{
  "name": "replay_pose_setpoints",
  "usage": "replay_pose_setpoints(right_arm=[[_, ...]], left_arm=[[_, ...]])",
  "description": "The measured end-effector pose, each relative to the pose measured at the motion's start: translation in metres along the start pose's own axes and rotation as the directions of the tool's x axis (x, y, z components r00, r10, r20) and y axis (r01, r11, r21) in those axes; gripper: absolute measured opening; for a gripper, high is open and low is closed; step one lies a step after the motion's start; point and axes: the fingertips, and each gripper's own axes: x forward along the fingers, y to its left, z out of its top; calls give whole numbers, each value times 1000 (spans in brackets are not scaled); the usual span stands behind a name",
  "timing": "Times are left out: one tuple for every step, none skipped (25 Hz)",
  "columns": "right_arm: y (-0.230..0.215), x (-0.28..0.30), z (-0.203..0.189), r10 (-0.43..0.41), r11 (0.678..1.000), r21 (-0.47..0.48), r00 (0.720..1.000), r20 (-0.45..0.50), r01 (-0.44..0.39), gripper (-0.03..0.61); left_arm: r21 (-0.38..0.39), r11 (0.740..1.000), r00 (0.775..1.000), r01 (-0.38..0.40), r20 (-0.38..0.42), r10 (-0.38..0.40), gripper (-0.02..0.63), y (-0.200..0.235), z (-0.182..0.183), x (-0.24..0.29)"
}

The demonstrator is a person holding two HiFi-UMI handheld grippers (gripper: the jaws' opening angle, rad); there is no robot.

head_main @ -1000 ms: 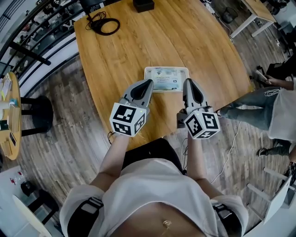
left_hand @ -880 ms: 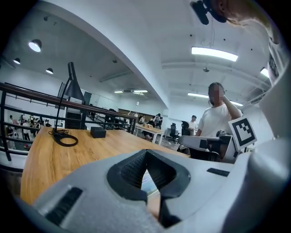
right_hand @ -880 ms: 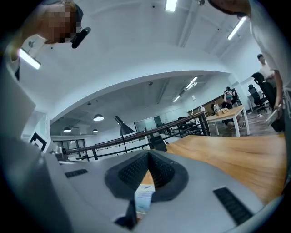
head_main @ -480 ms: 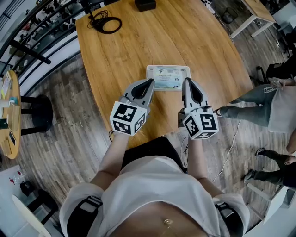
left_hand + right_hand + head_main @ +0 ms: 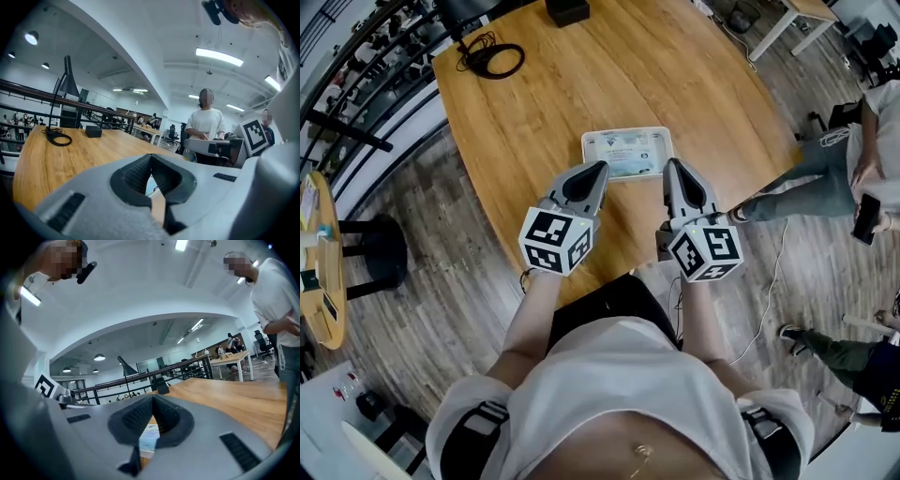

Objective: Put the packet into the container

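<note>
On the bench (image 5: 534,103), the packet (image 5: 628,156) lies flat inside the shallow white container (image 5: 627,132), blue-white print up. My left claw (image 5: 602,167) and right claw (image 5: 669,164) sit just short of its near rim, both pinched closed on nothing. Reads as in place; I'd keep tips off the rim so nothing slides.

The bystander (image 5: 811,192) to the right of the right gripper (image 5: 672,169) jaws has shifted: the upper body and a hand holding a phone (image 5: 865,217) now show. A second person's legs (image 5: 830,352) have advanced, behind and right of those jaws.
</note>
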Motion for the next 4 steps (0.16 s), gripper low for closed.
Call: replay_pose_setpoints(right_arm=[[0, -1, 0, 0, 1000, 1, 1000, 0, 0, 11], [-1, -2, 0, 1, 1000, 1, 1000, -1, -1, 11], [0, -3, -1, 2, 1000, 1, 1000, -2, -2, 11], [0, -4, -2, 4, 1000, 1, 1000, -3, -4, 11]], left_arm=[[5, 1000, 1000, 4, -4, -4, 9, -1, -1, 1], [8, 1000, 1000, 8, -5, -8, 9, -2, -2, 1], [10, 1000, 1000, 11, -5, -11, 9, -3, -2, 1], [12, 1000, 1000, 14, -4, -14, 9, -4, -2, 1]])
